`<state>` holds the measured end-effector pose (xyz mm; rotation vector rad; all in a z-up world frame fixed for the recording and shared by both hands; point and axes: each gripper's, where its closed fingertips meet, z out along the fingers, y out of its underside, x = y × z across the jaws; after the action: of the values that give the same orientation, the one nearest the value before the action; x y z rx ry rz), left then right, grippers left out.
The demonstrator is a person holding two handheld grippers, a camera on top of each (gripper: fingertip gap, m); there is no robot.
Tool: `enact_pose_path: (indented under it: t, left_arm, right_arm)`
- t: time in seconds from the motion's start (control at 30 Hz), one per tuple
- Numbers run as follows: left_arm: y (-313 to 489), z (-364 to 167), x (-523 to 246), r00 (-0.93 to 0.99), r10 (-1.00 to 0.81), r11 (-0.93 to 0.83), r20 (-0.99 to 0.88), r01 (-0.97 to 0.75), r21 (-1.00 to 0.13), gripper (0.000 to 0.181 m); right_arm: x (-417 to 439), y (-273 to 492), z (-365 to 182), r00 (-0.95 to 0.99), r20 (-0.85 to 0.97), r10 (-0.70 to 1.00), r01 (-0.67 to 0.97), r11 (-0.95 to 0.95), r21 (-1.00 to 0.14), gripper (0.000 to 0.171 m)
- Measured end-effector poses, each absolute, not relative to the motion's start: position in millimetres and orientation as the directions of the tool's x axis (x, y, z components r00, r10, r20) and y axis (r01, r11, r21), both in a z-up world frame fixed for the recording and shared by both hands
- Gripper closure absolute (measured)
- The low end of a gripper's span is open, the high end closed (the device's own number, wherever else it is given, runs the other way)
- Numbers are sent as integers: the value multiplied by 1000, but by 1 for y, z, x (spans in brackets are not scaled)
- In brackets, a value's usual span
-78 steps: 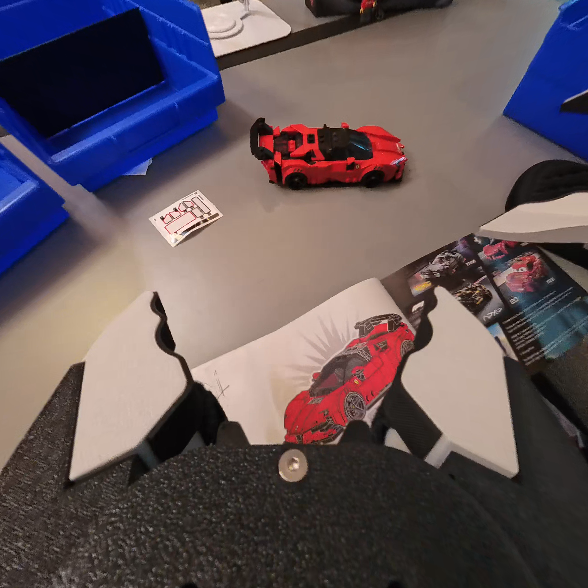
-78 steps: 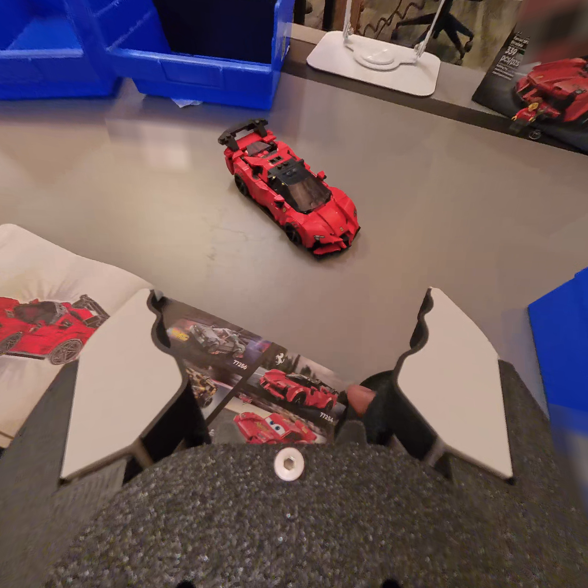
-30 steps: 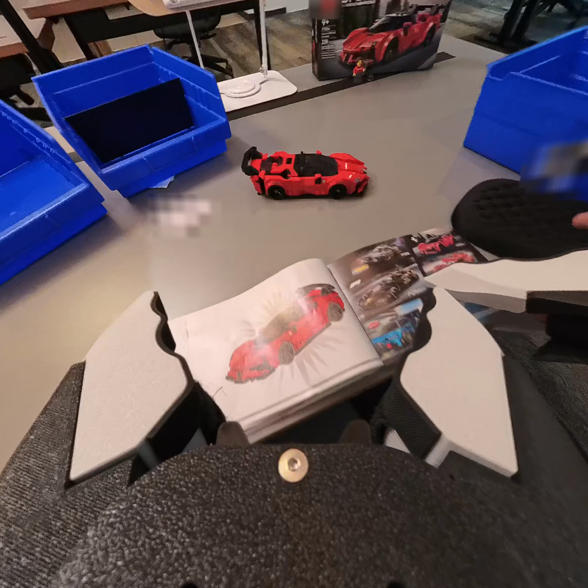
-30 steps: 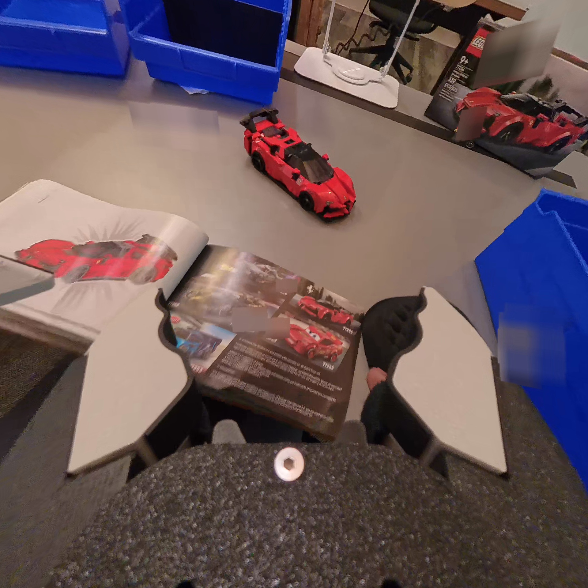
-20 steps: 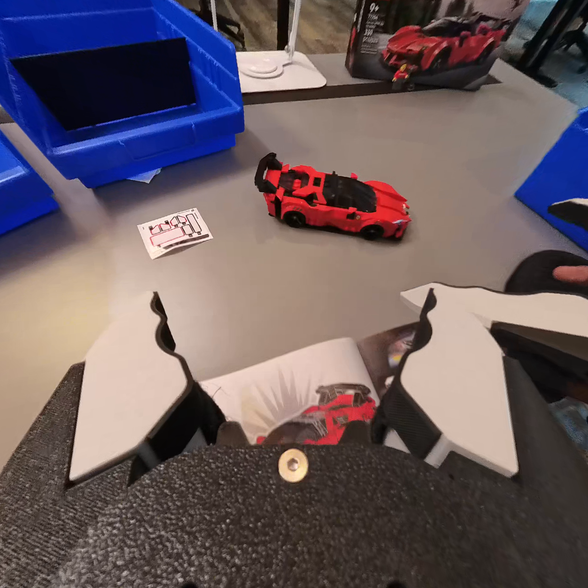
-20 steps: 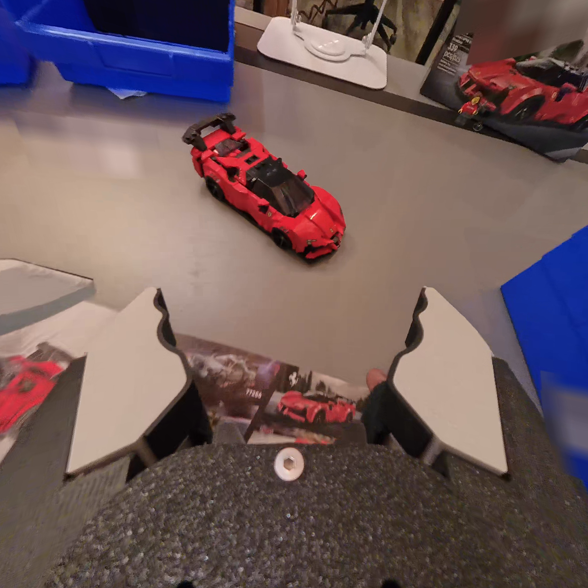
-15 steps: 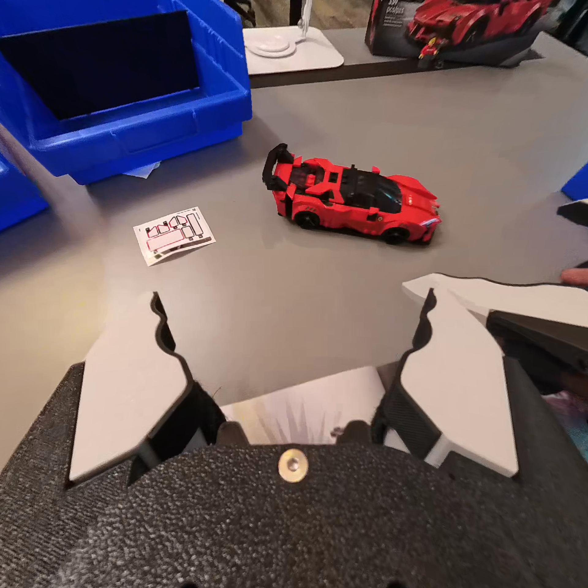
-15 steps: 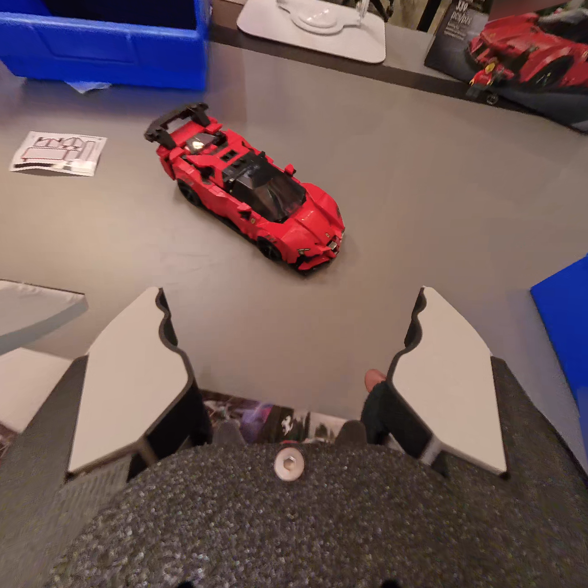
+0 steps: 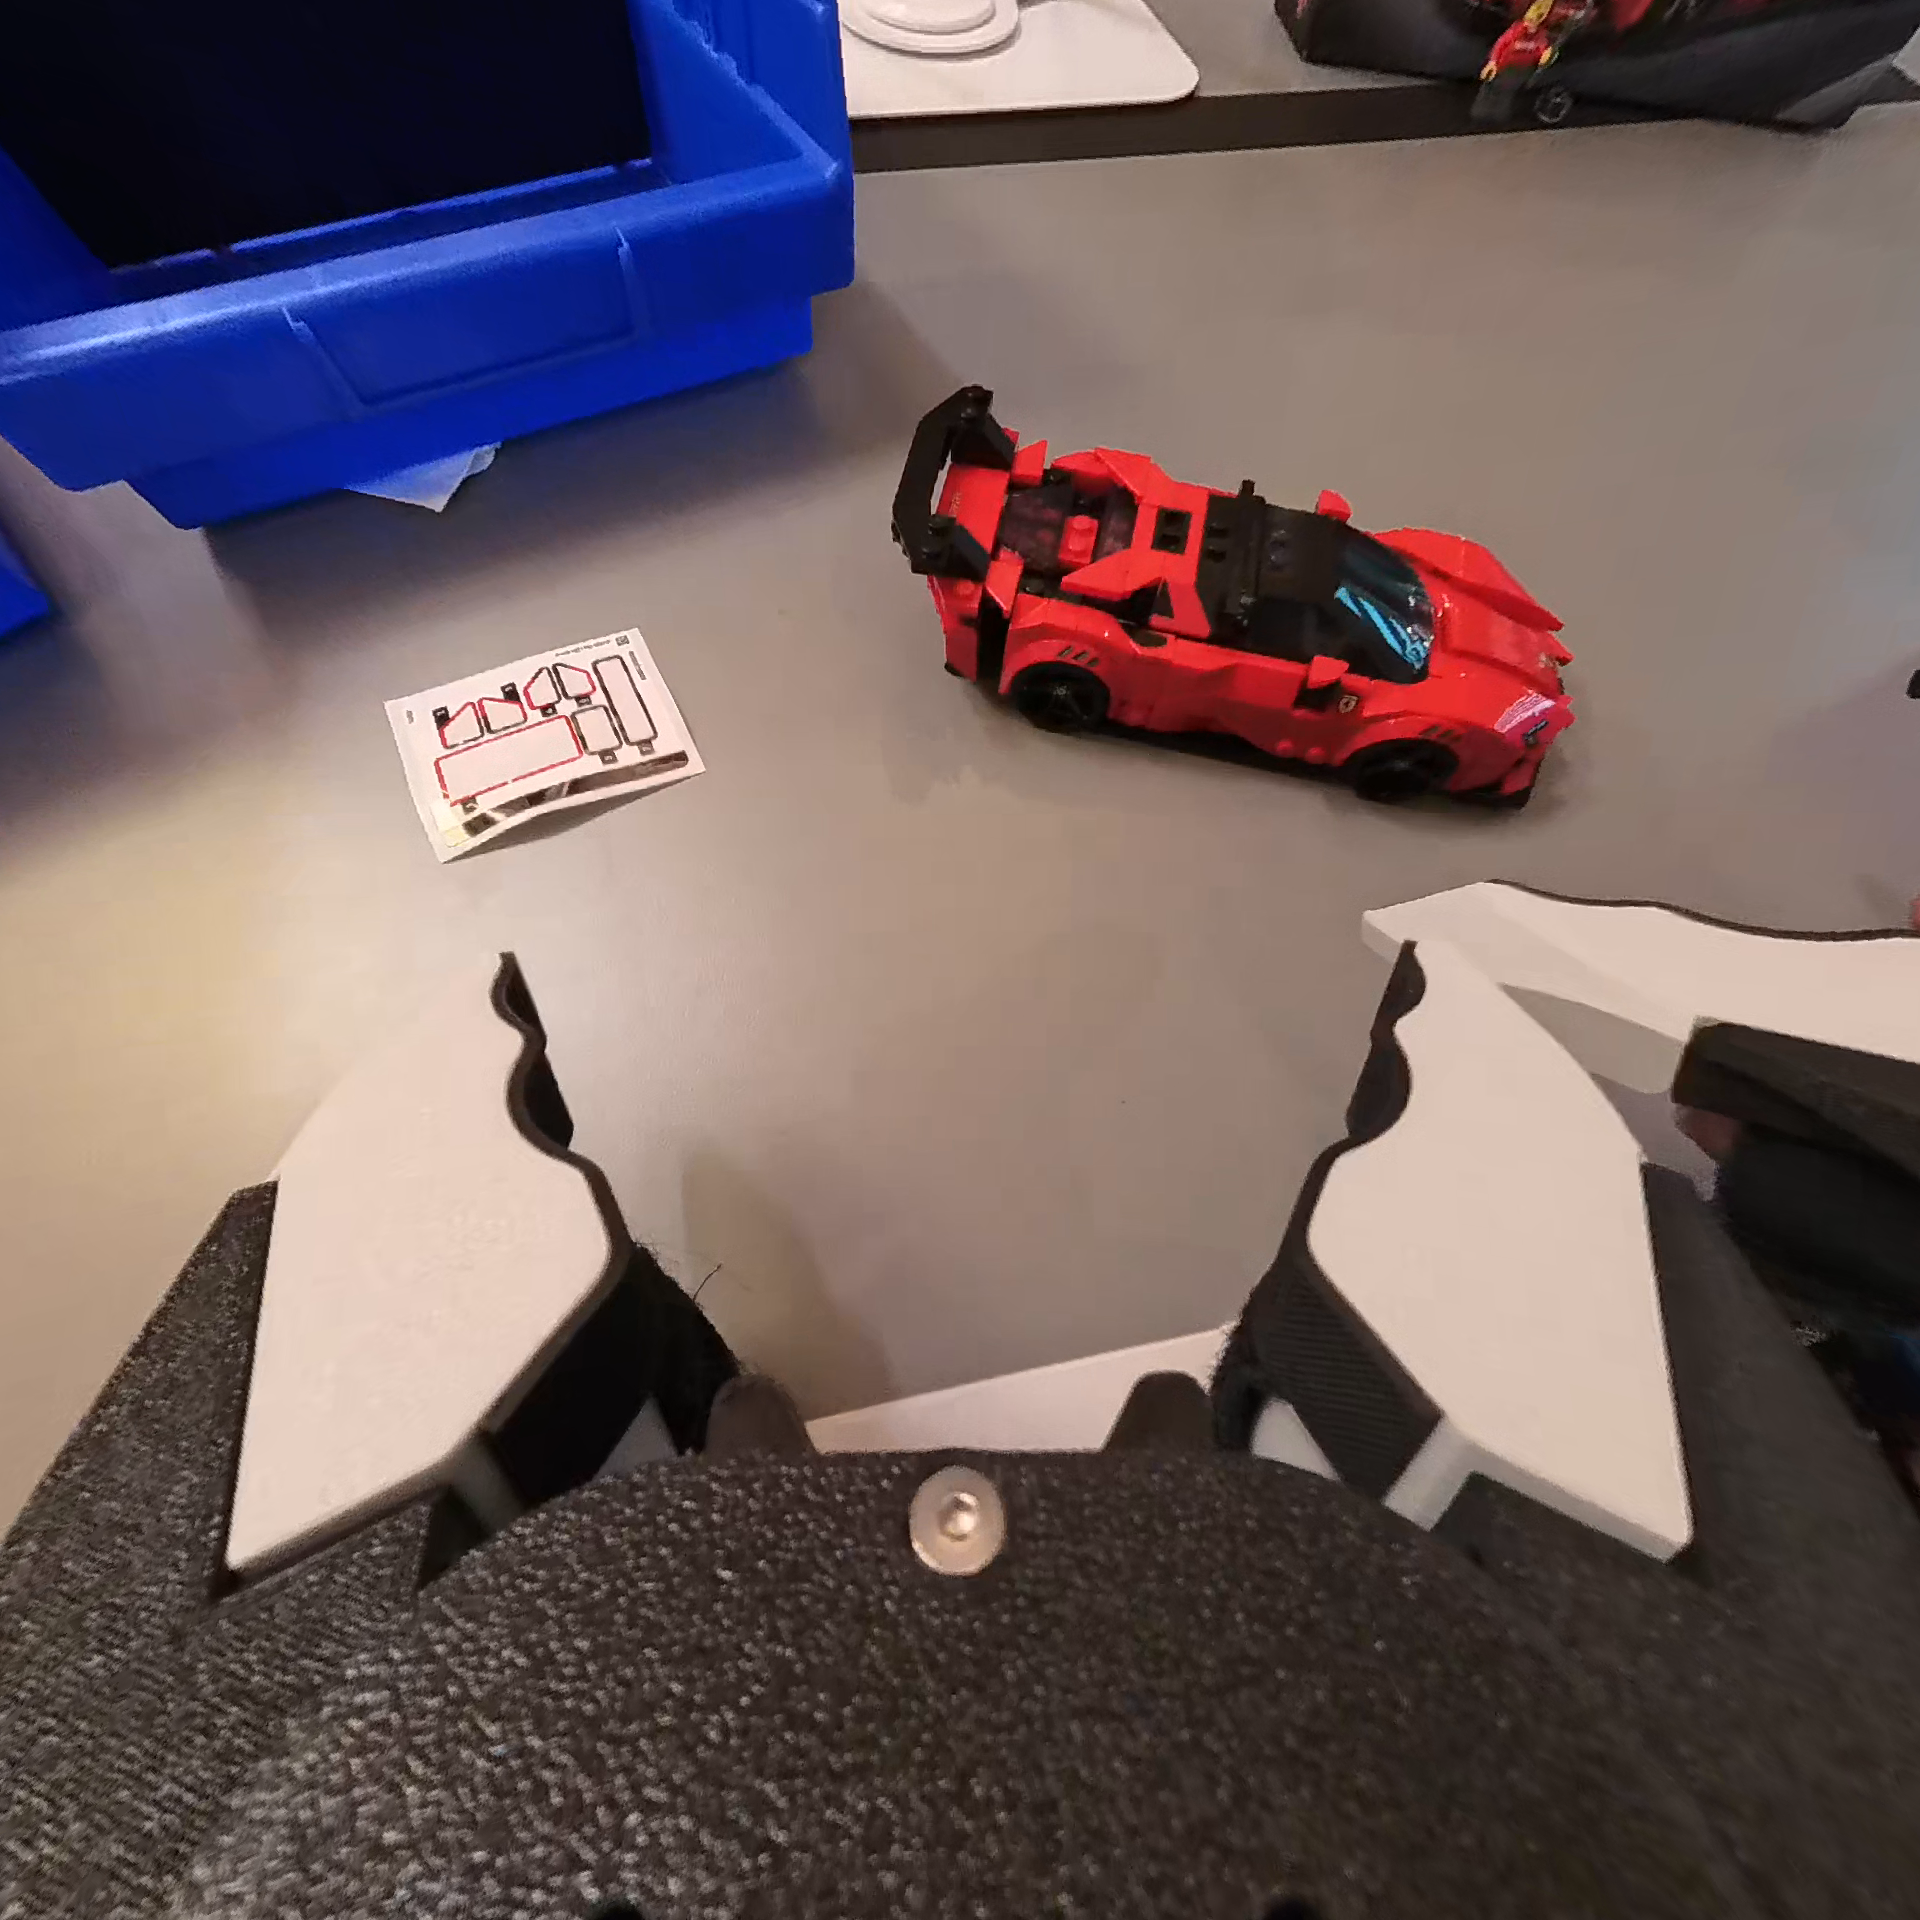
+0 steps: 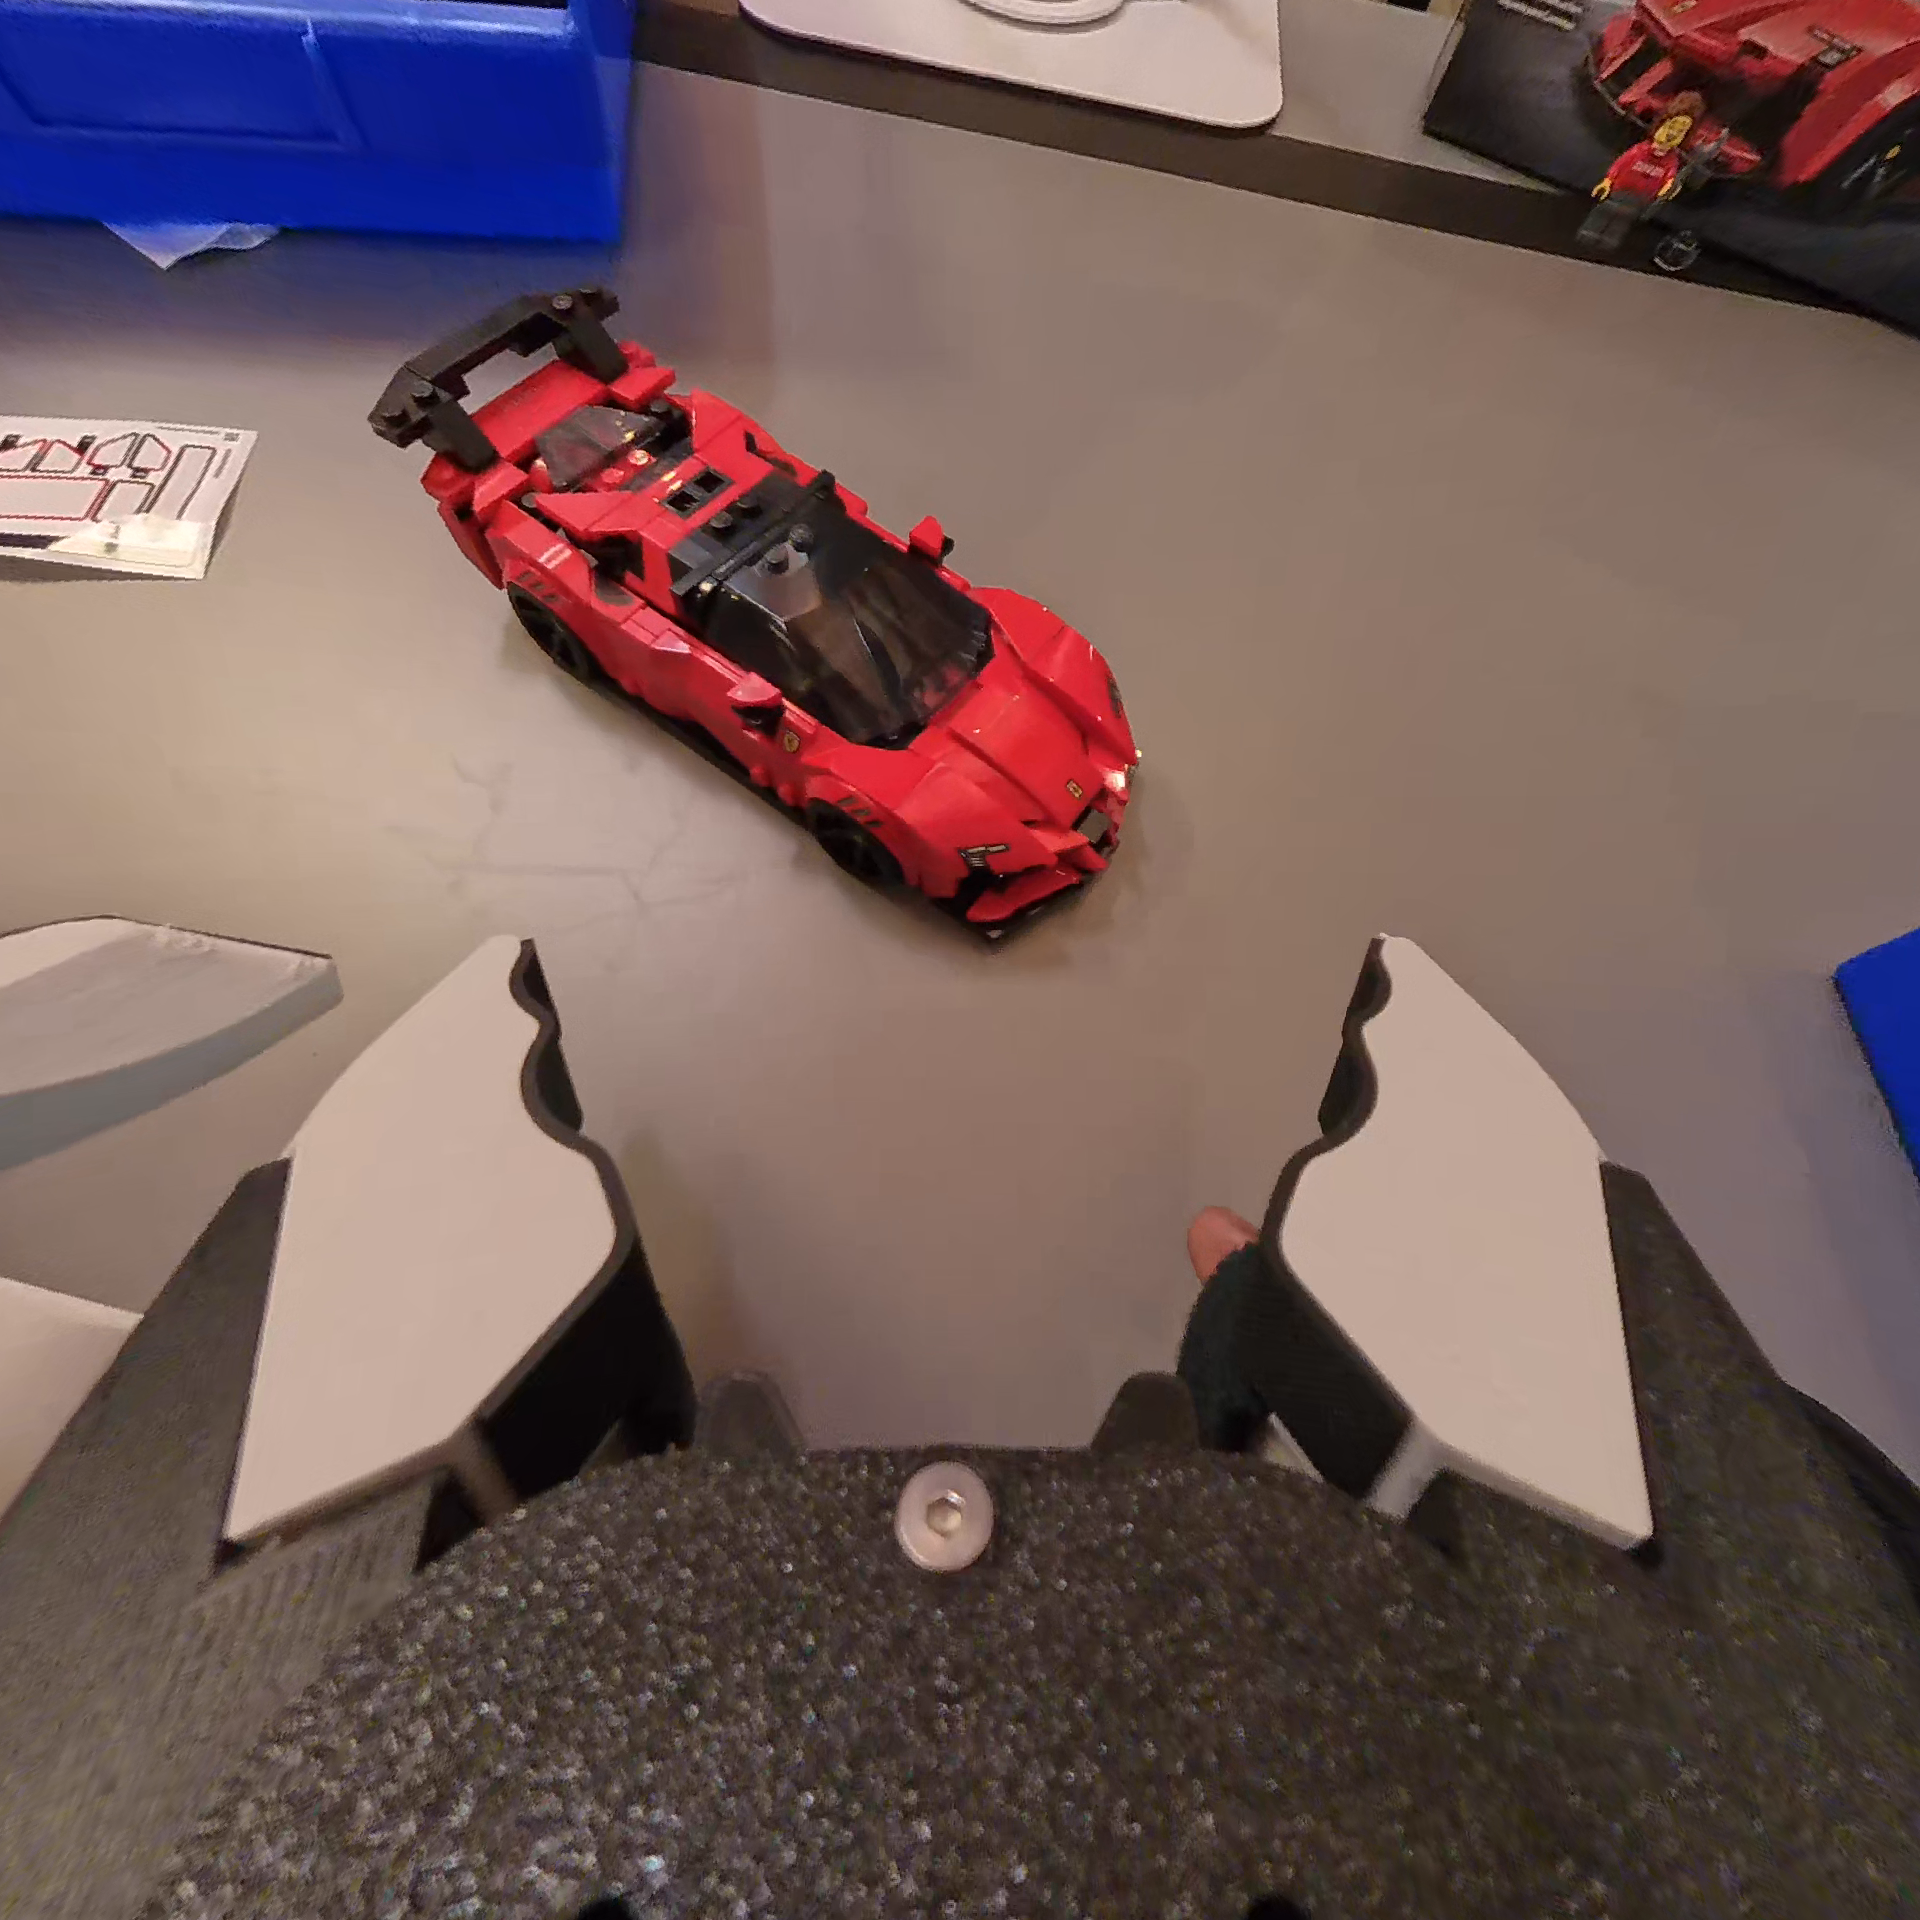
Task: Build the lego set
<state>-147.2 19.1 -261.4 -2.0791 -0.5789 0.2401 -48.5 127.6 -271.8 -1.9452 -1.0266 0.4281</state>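
Observation:
A red lego car (image 9: pixel 1226 613) with a black rear wing and dark canopy stands on the grey table (image 9: pixel 1039 260); it also shows in the right wrist view (image 10: pixel 769 634). A white sticker sheet (image 9: pixel 540 740) lies left of it, also in the right wrist view (image 10: pixel 114 494). My left gripper (image 9: pixel 956 977) is open and empty, short of the car. My right gripper (image 10: pixel 951 956) is open and empty, just short of the car's nose. The instruction booklet's white edge (image 9: pixel 997 1397) shows under my left gripper.
A blue bin (image 9: pixel 416 260) stands at the back left, with paper under it. The set's box (image 10: pixel 1714 135) lies at the back right beside a white lamp base (image 10: pixel 1039 52). Another blue bin's corner (image 10: pixel 1886 1039) is at the right. The other gripper's finger (image 9: pixel 1621 956) reaches in from the right.
Both grippers have moved forward over the booklet toward the car, which now looks larger. The booklet has slipped almost out of view. Both stay open.

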Motion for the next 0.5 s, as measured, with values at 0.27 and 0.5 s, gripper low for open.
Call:
enact_pose_path:
  t: [0.27, 0.5]
  left_arm:
    - [22, -261, -148, 872, 486, -451, 56, 305, -839, 35]
    - [21, -260, -146, 871, 489, -447, 55, 304, -841, 35]
  right_arm:
    - [-54, 124, -272, 591, 88, 801, 496, -275, -824, 31]
    - [-53, 119, -272, 588, 85, 804, 495, -275, -824, 31]
